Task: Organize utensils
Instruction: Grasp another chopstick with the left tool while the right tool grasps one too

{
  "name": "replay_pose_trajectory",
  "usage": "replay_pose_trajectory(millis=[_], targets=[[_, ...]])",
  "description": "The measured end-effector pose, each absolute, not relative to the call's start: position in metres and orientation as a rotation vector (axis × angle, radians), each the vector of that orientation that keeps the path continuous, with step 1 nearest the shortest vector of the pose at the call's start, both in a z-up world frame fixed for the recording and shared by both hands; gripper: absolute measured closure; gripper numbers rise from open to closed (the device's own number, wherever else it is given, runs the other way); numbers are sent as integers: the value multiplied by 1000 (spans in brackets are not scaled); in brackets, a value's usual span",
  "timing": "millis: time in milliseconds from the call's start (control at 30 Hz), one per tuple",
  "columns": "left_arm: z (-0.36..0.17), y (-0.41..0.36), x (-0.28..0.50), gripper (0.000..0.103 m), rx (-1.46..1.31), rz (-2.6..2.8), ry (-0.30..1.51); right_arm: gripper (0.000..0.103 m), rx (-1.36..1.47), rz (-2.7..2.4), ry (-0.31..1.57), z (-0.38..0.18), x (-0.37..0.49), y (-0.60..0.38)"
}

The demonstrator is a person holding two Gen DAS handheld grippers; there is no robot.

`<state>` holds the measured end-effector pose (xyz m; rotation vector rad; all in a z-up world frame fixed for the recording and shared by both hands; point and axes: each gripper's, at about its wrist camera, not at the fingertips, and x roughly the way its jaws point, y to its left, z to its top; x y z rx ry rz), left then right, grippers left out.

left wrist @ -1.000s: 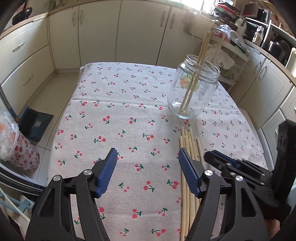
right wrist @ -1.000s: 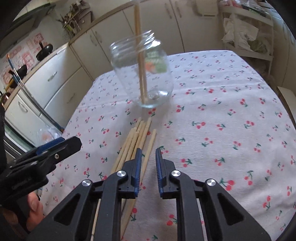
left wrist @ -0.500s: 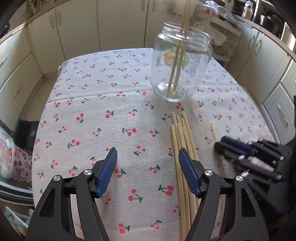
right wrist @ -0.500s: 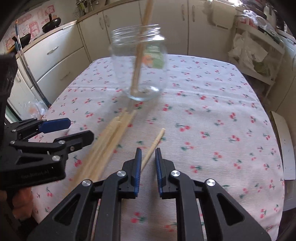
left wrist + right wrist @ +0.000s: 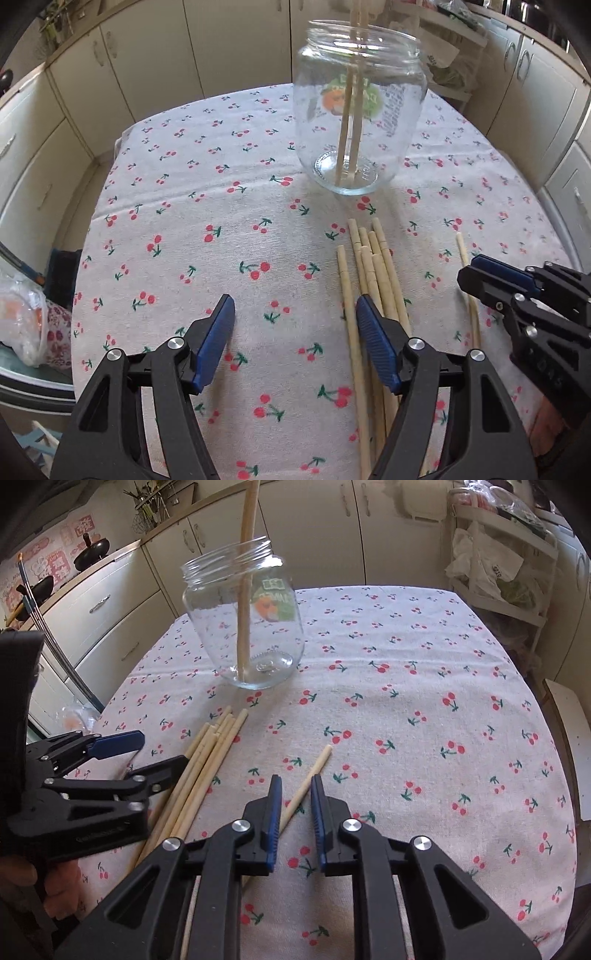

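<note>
A clear glass jar [image 5: 360, 122] [image 5: 245, 624] stands on the cherry-print tablecloth with two wooden chopsticks [image 5: 351, 110] upright in it. A bundle of several chopsticks [image 5: 373, 273] [image 5: 207, 753] lies flat in front of the jar. One single chopstick [image 5: 308, 779] [image 5: 466, 280] lies apart to the right. My right gripper [image 5: 294, 805] straddles this single chopstick, its jaws narrowly open with a gap on each side of the stick. My left gripper [image 5: 295, 332] is wide open and empty, its right finger over the bundle.
The tablecloth [image 5: 184, 229] covers a rounded table that drops off on all sides. Cream kitchen cabinets [image 5: 155, 55] stand behind. A shelf rack with bags [image 5: 498, 565] is at the far right. A floral bag [image 5: 33, 325] sits below the table's left edge.
Both grippers have moved forward toward the jar. My right gripper has shifted right, from the bundle to over the single chopstick. Its jaws have opened slightly. The left gripper stays wide open.
</note>
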<state>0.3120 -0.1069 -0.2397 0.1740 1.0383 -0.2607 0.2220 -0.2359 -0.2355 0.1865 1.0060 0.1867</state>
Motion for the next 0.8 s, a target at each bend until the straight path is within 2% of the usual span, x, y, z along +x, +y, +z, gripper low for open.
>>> replay_pose_trajectory(millis=[33, 67, 133, 200, 567, 700, 800], targets=[[-239, -109, 313, 51, 177, -271, 1033, 86, 184, 189, 1007, -236, 222, -235], [-238, -110, 314, 65, 175, -274, 1033, 86, 174, 198, 1008, -235, 222, -234], [-237, -106, 317, 82, 162, -257, 1042, 91, 145, 219, 1010, -235, 221, -232], [-237, -98, 319, 91, 134, -256, 1056, 91, 122, 234, 1015, -234, 220, -232], [-236, -89, 333, 90, 82, -265, 1122, 90, 78, 193, 1061, -234, 227, -222], [-235, -90, 329, 98, 113, -281, 1103, 91, 49, 199, 1059, -233, 227, -219], [-234, -89, 326, 98, 126, -299, 1102, 92, 72, 206, 1081, -233, 231, -223]])
